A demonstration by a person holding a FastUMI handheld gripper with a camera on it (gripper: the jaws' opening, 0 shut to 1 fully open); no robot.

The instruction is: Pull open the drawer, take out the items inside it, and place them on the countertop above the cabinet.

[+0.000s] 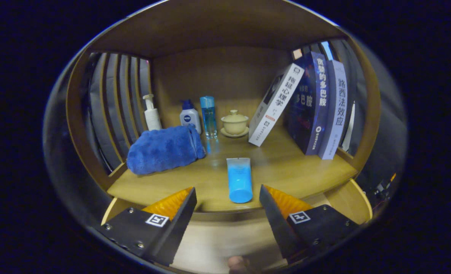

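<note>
Lying flat: blue tube [239, 179] on countertop [286, 167] | hand-held gripper [227, 198] open, empty

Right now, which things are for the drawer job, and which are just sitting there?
For the job:
blue plastic tube lying on the wooden countertop, just ahead of the open fingers

Just sitting there:
folded blue towel
white pump bottle
clear blue bottle
lidded cream cup
leaning books

Dim, warm light falls from the front onto the worktop [286, 171], leaving the shelf's back wall [217, 80] in soft shadow. Fisheye distortion bows the wooden frame [77, 125] at the edges. The blue tube [239, 179] is sharp; the drawer front below the open jaws blurs.
</note>
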